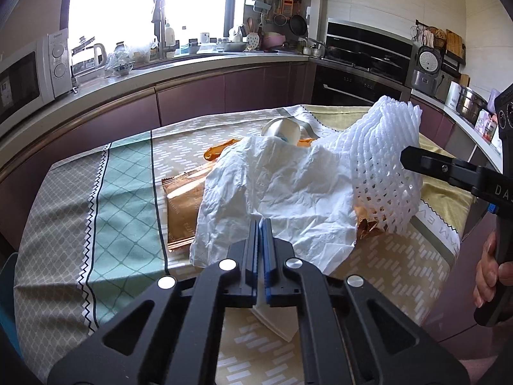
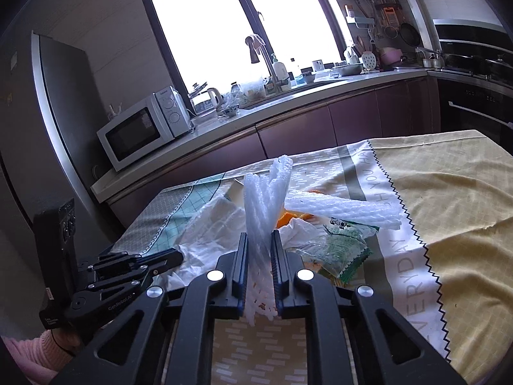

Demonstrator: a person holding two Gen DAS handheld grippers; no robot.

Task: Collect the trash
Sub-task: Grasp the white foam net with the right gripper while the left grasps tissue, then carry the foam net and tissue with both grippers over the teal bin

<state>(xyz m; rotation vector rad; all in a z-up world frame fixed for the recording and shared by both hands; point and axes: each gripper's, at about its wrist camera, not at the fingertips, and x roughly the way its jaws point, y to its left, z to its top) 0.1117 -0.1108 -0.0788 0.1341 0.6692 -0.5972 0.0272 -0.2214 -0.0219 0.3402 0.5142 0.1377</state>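
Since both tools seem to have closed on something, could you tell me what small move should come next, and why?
Probably lift both a little. The left tool is shut on the crumpled white paper, the right tool on the white foam net. Both pieces still lie over the gold wrapper and paper cup, so a gentle raise should free them.

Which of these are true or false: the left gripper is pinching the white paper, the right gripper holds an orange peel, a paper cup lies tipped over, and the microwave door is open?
1. The left gripper is shut on the crumpled white paper. True.
2. The right gripper holds an orange peel. False: it grips the white foam net.
3. A paper cup lies on its side on the tablecloth. True.
4. The microwave door is open. False: it is closed.
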